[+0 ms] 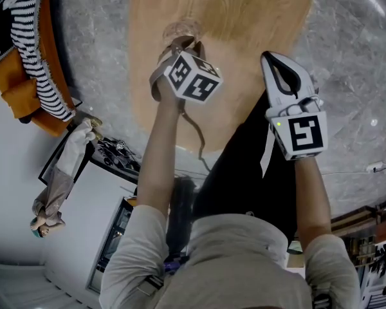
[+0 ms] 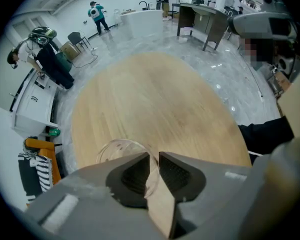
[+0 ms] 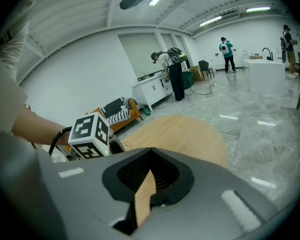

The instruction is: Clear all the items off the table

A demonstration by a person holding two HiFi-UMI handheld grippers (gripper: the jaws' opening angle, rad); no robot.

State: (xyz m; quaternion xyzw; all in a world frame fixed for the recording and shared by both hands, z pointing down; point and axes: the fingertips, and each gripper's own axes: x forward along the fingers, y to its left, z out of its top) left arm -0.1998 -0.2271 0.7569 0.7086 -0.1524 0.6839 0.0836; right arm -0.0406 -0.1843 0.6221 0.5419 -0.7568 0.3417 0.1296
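A clear, empty cup [image 1: 180, 28] [image 2: 111, 151] stands over the near-left part of the bare oval wooden table [image 1: 244, 18] [image 2: 150, 94]. My left gripper [image 1: 183, 44] [image 2: 154, 160] is shut on the cup's near wall, which runs up between the two dark pads. My right gripper [image 1: 269, 58] [image 3: 151, 153] is held over the table's right edge, apart from the cup; it is shut with nothing in it. In the right gripper view the table [image 3: 190, 131] lies ahead and the left gripper's marker cube [image 3: 90, 135] shows at the left.
An orange sofa with a striped cloth [image 1: 27, 56] [image 2: 37, 166] stands left of the table. Grey marble floor [image 1: 354, 76] surrounds it. White cabinets [image 2: 32, 101], dark desks [image 2: 200, 14] and several people [image 2: 96, 15] are farther off.
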